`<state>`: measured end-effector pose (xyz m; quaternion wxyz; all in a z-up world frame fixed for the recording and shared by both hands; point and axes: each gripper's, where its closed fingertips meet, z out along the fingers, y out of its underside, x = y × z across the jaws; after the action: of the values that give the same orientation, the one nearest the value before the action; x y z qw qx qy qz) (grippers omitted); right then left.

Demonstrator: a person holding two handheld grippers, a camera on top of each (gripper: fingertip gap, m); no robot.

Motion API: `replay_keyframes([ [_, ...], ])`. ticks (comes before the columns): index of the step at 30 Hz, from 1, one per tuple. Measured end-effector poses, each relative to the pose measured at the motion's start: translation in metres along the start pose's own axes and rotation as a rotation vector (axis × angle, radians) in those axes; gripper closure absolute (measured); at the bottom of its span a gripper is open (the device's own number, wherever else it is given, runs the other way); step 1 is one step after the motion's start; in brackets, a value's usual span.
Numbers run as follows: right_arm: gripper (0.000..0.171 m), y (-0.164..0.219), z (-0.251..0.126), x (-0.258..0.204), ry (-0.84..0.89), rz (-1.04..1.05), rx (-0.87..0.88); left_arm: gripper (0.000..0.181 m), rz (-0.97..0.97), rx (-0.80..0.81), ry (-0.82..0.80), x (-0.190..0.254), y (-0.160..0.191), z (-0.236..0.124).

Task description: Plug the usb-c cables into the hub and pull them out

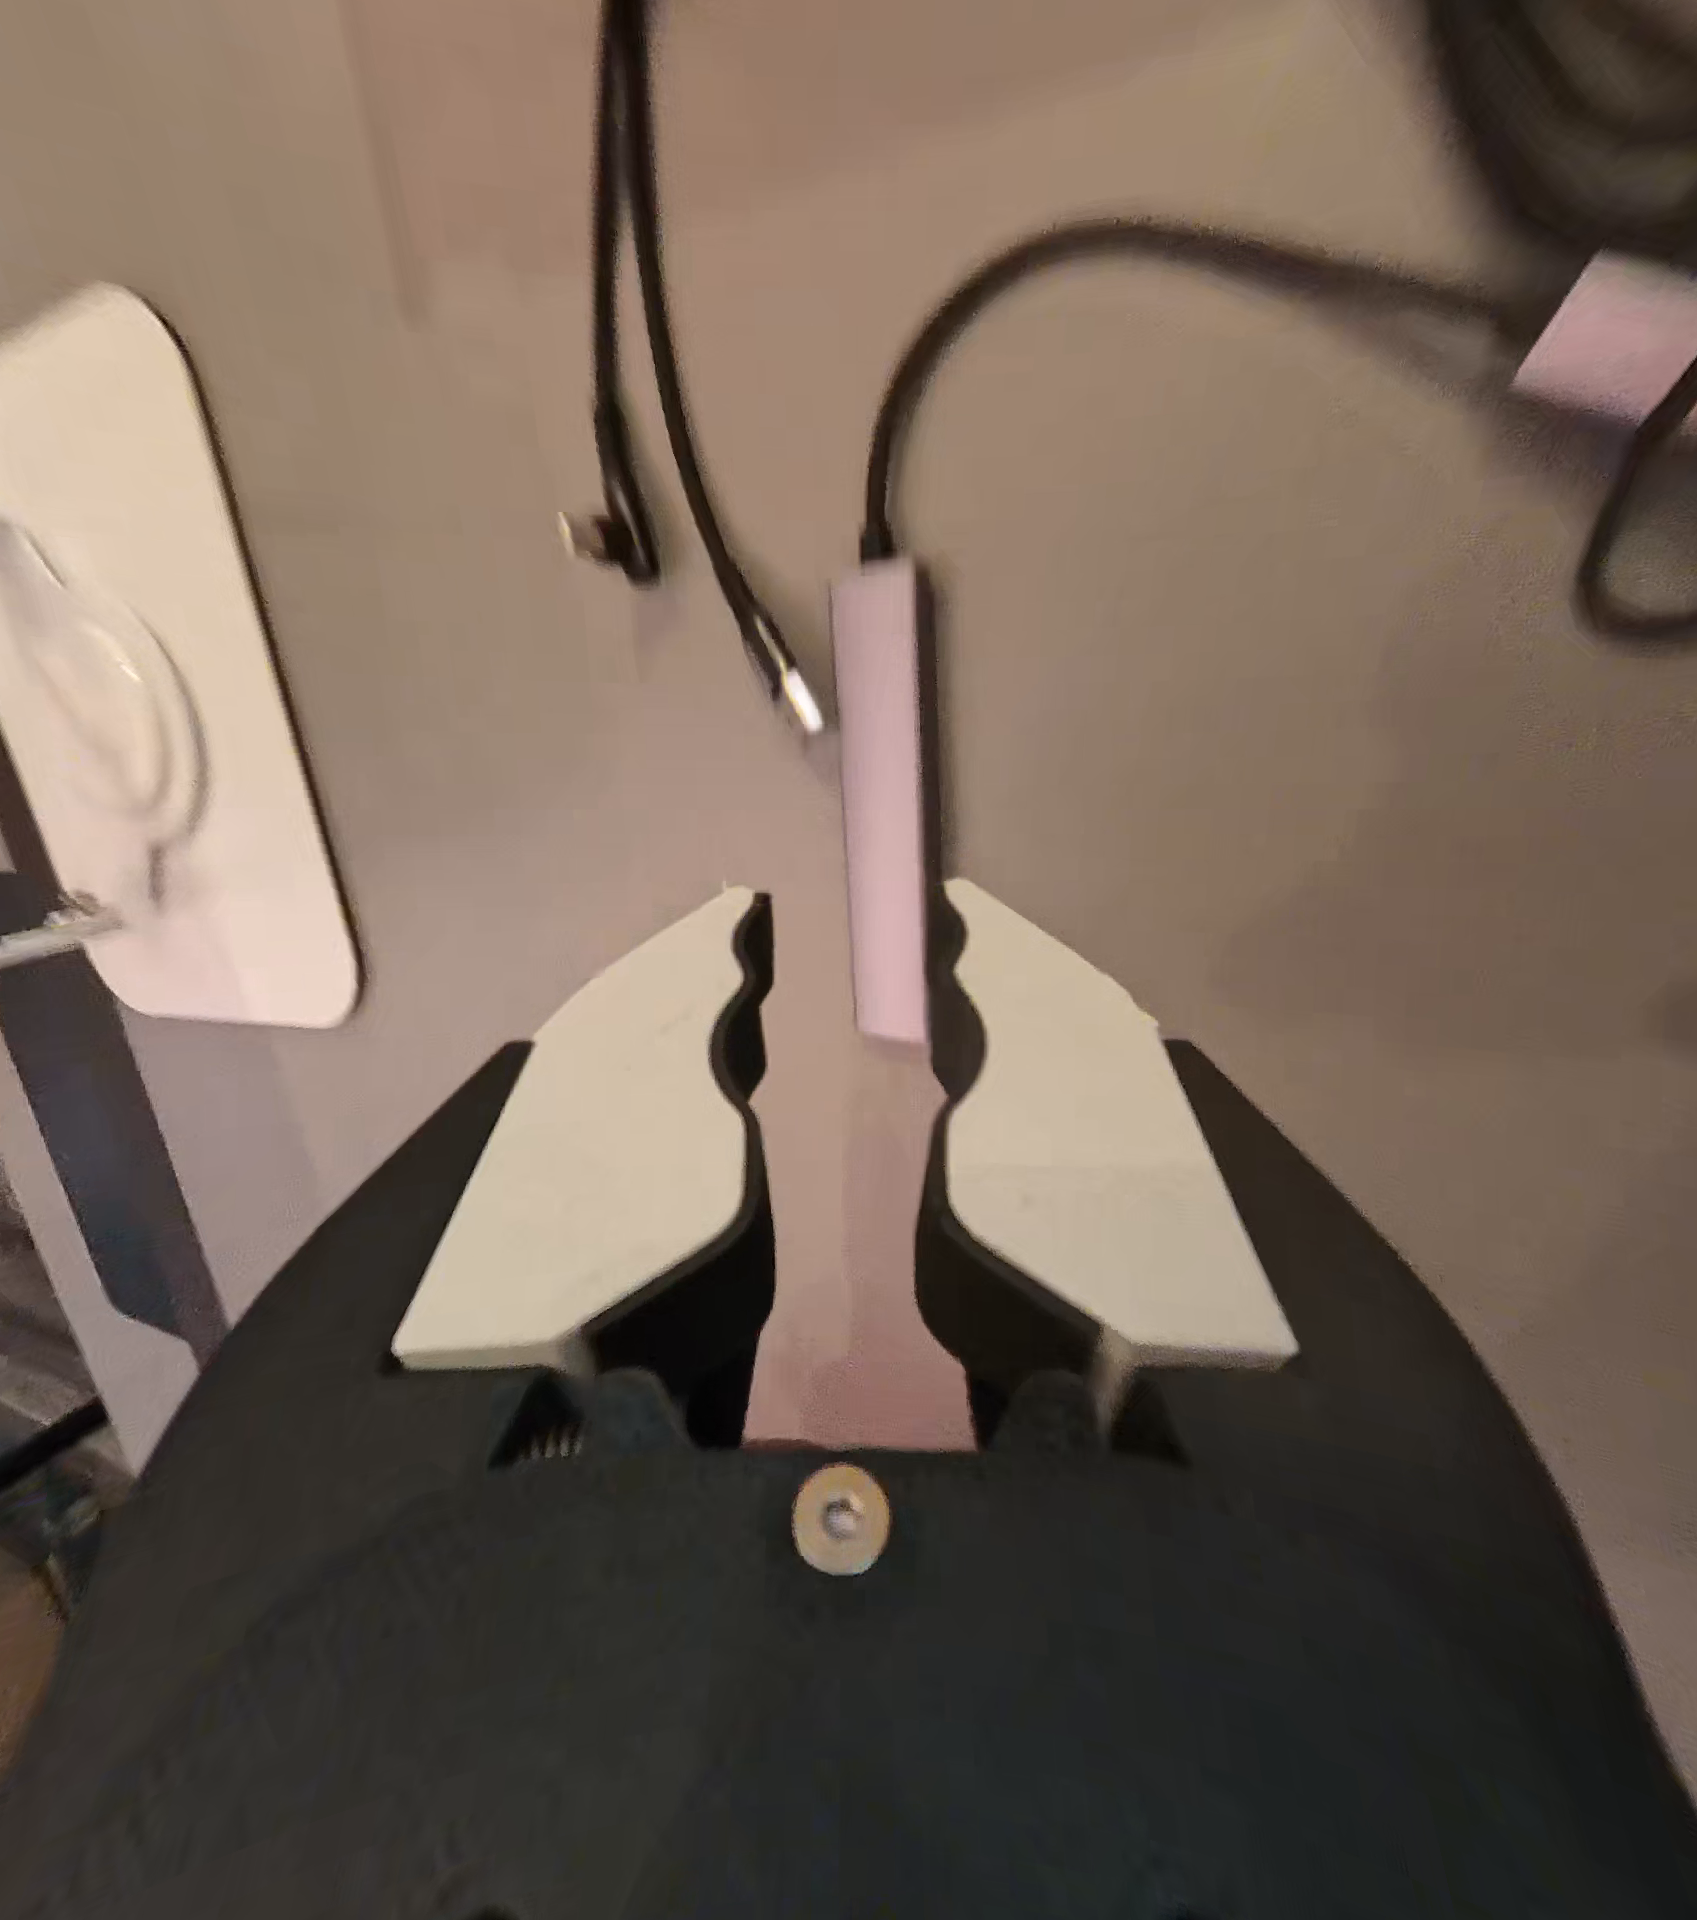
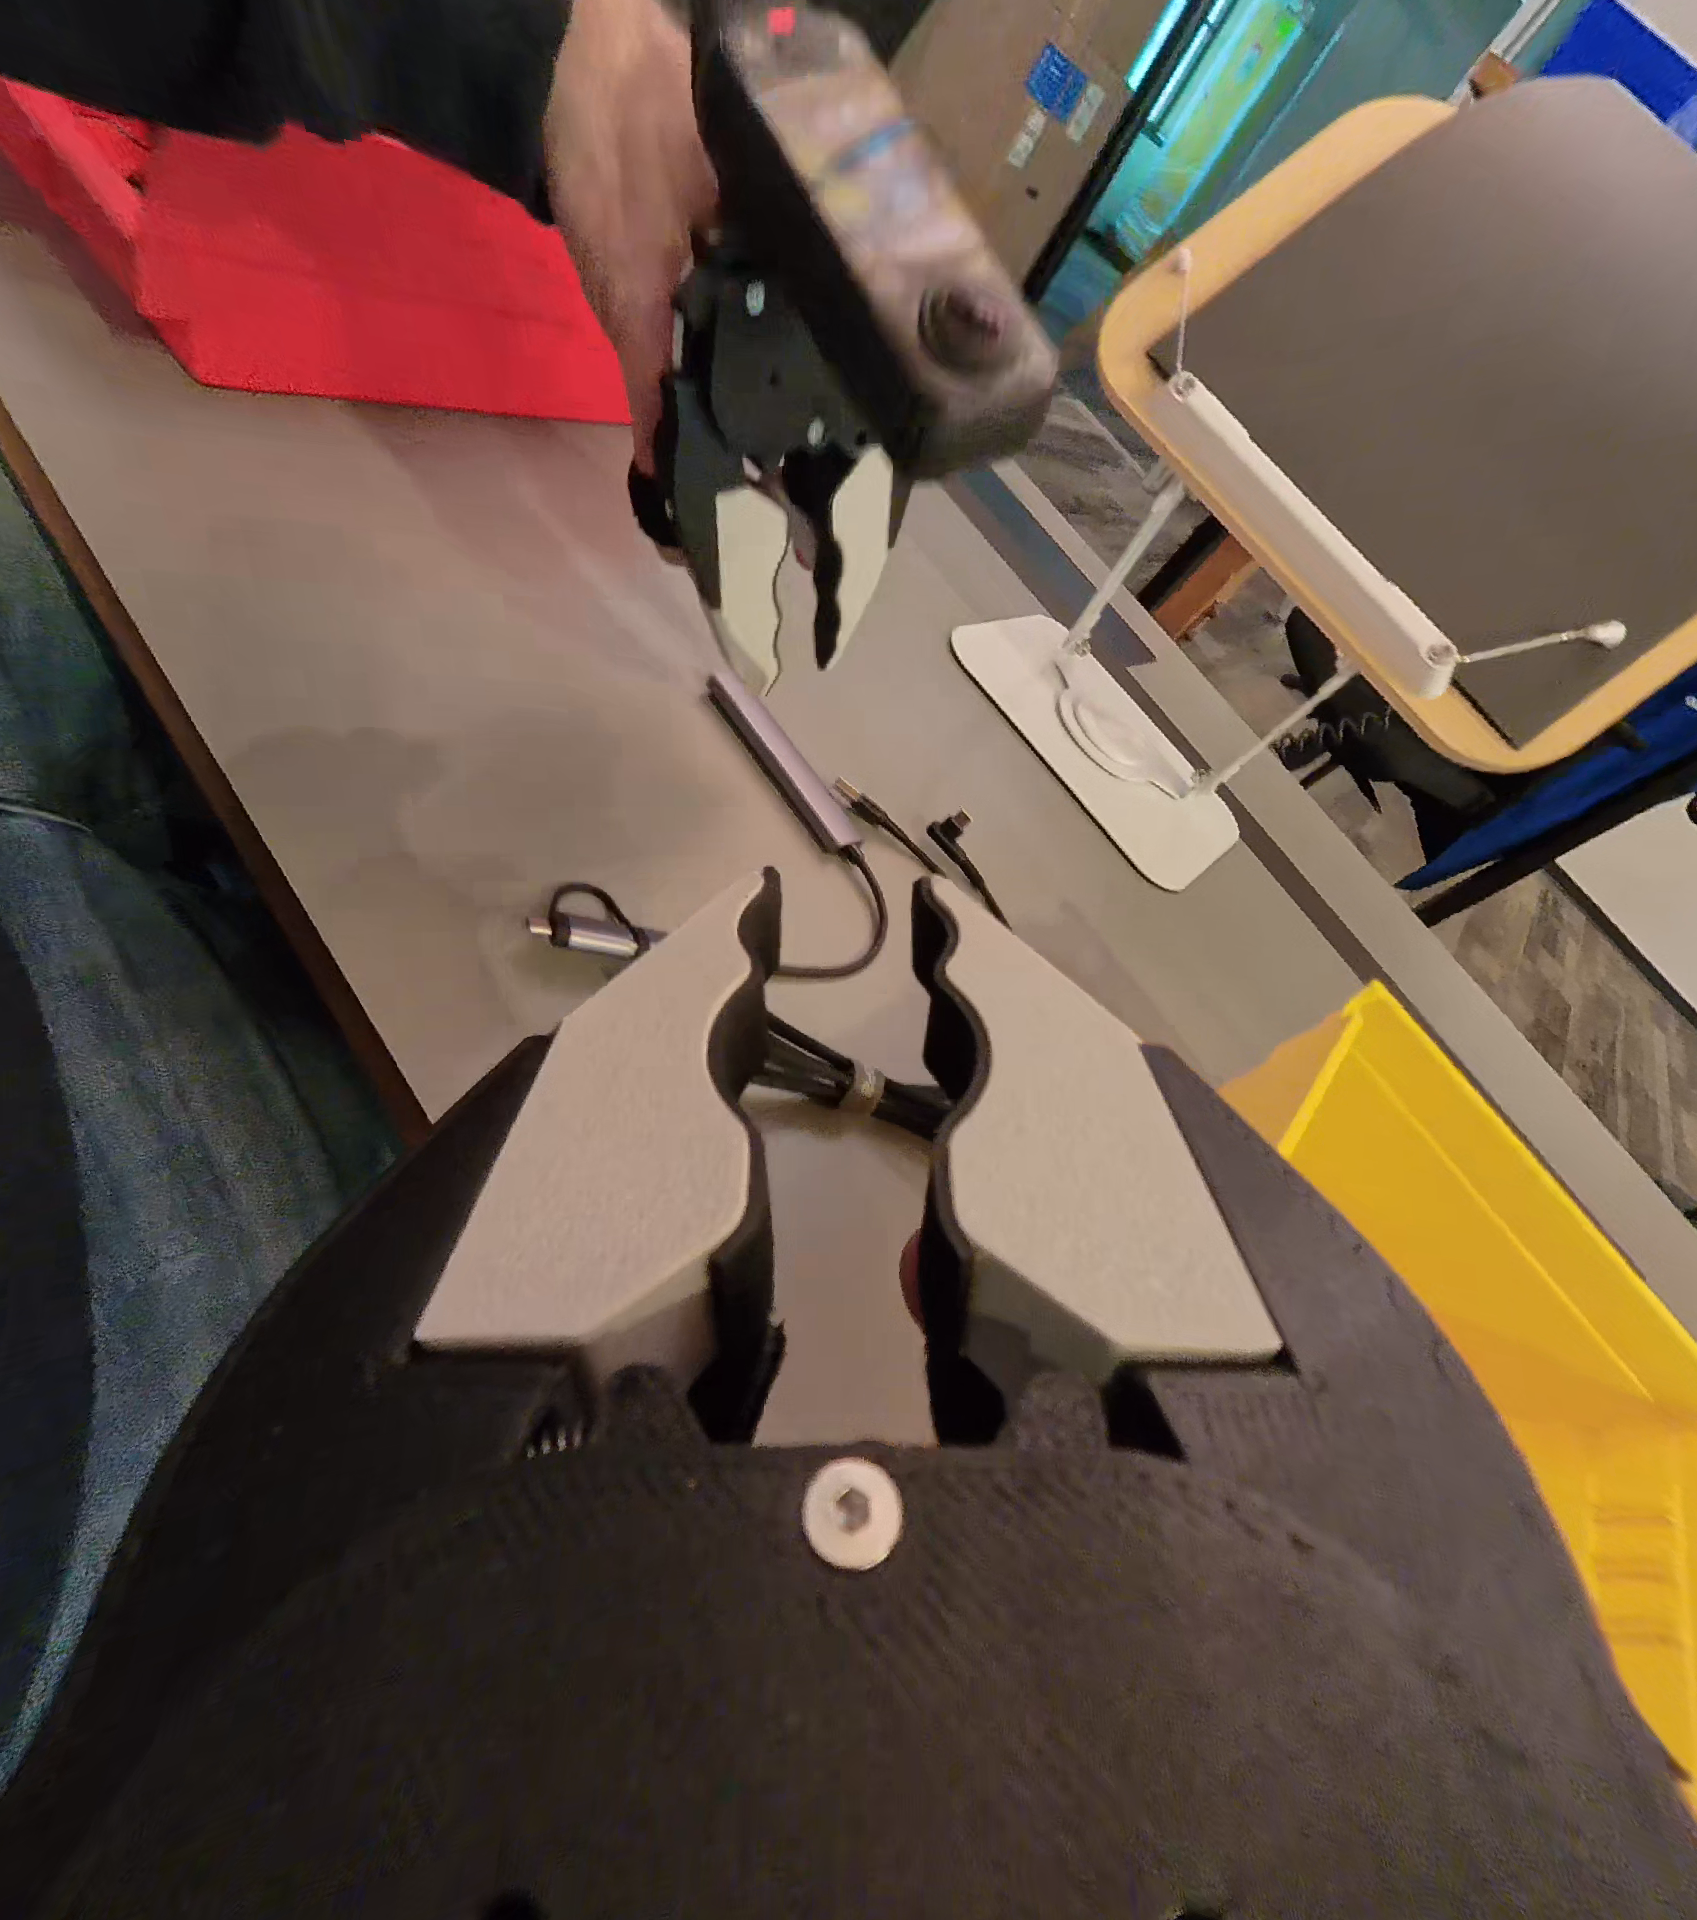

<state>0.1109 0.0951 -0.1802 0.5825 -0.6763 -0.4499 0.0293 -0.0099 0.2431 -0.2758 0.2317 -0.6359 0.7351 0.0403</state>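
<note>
Left tool (image 1: 854,904) (jaws parted) hovers over unplugged hub (image 1: 888,790).

The hub (image 1: 883,800) is a slim silver-grey stick lying flat on the counter (image 1: 1239,935), its own black lead curling off the far end. Two black usb-c cables (image 1: 688,436) lie unplugged just left of it, plugs bare.

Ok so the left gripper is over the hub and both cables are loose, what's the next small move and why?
Probably lower the left gripper a little further and close it on the near end of the hub to pin it. Its jaws are open and straddle that end, the hub lies unheld on the table, and both cable plugs lie unplugged beside it.
</note>
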Motion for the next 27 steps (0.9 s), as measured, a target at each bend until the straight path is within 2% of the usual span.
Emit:
replay_keyframes([
  [3, 0.149, -0.008, 0.006, -0.007, -0.017, -0.024, 0.001, 0.152, -0.008, -0.06, 0.039, 0.01, 0.026, 0.02],
  [6, 0.149, -0.01, 0.009, -0.012, -0.03, -0.036, -0.007, 0.158, -0.042, -0.058, 0.088, 0.017, 0.028, 0.033],
  [7, 0.149, -0.009, 0.01, -0.012, -0.033, -0.037, -0.01, 0.163, -0.052, -0.05, 0.063, 0.012, 0.026, 0.035],
  [11, 0.149, -0.007, 0.012, -0.014, -0.049, -0.023, -0.007, 0.165, -0.055, -0.064, 0.036, 0.006, 0.026, 0.038],
  [18, 0.149, -0.015, 0.028, -0.011, -0.05, -0.015, -0.014, 0.173, 0.013, -0.113, -0.062, 0.007, 0.031, 0.029],
  [27, 0.144, 0.001, 0.093, -0.015, -0.063, -0.076, -0.138, 0.174, 0.057, -0.106, -0.232, 0.002, 0.037, -0.002],
])
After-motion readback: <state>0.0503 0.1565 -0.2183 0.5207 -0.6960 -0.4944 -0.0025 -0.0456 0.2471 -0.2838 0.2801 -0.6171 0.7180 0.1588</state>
